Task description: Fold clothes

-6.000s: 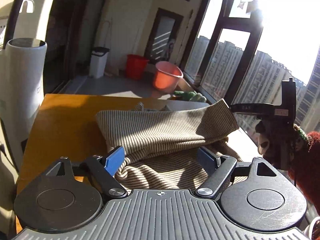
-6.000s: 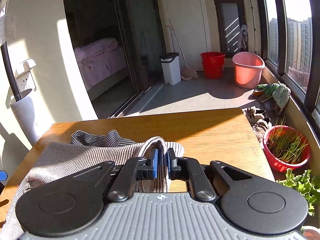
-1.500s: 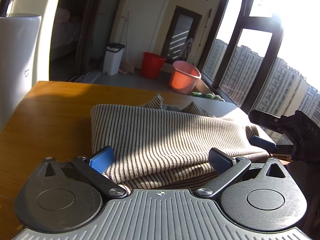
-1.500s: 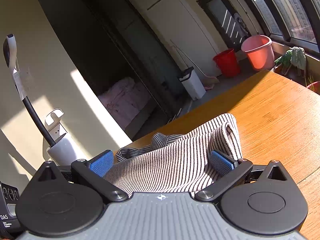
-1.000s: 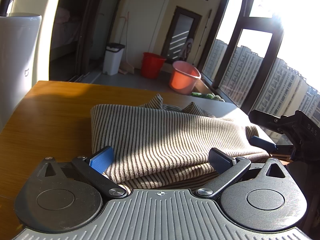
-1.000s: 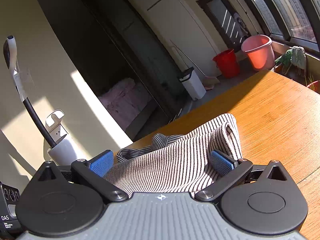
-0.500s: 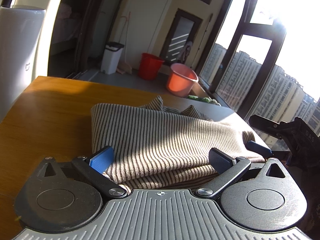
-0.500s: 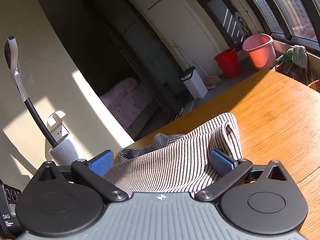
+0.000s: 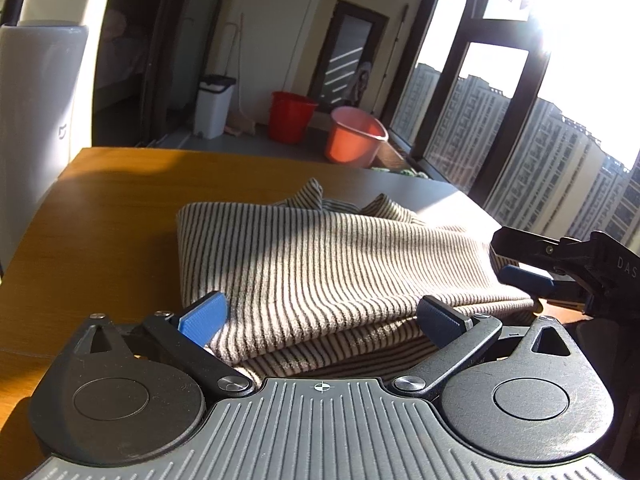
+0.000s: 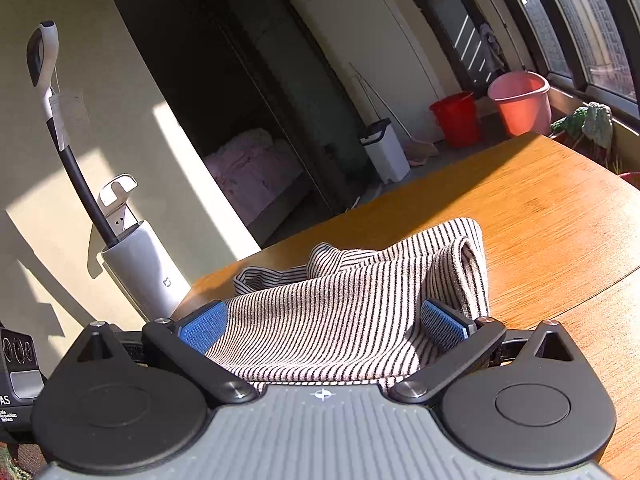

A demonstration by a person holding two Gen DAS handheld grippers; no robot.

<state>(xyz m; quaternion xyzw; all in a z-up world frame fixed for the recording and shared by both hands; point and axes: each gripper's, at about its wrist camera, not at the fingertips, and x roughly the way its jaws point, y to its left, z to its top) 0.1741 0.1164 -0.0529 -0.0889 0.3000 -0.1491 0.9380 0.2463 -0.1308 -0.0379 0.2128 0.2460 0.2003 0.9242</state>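
— While both sets of jaws stand spread wide with nothing pinched, what worries you?

— Mostly the fold itself. The beige, dark-striped knitted garment [image 9: 320,264] lies doubled over on the orange-brown wooden worktop [image 9: 120,208], and the left gripper [image 9: 320,316] straddles its near edge. Closing from there, I judge, might catch only the top layer, so the lower one would drag and the fold would open.

— And the right gripper [image 10: 324,320]?

— Same posture at the other end, where a rolled edge stands up loosely. A pull from that side could bunch the cloth or tip the roll over. A crumpled striped part also pokes out at the far side, and it may stay untidy if it is left there.

— Could the garment slide off?

— Its right end sits near the worktop's edge in the left wrist view, so a careless tug that way could take it over.

— Give me the counts.

— One garment, one worktop, two grippers. Beyond them: one red plastic bucket [image 9: 290,116], one salmon-pink plastic tub [image 9: 354,136], one white lidded bin [image 9: 212,104], and one white upright vacuum stand [image 10: 140,268].
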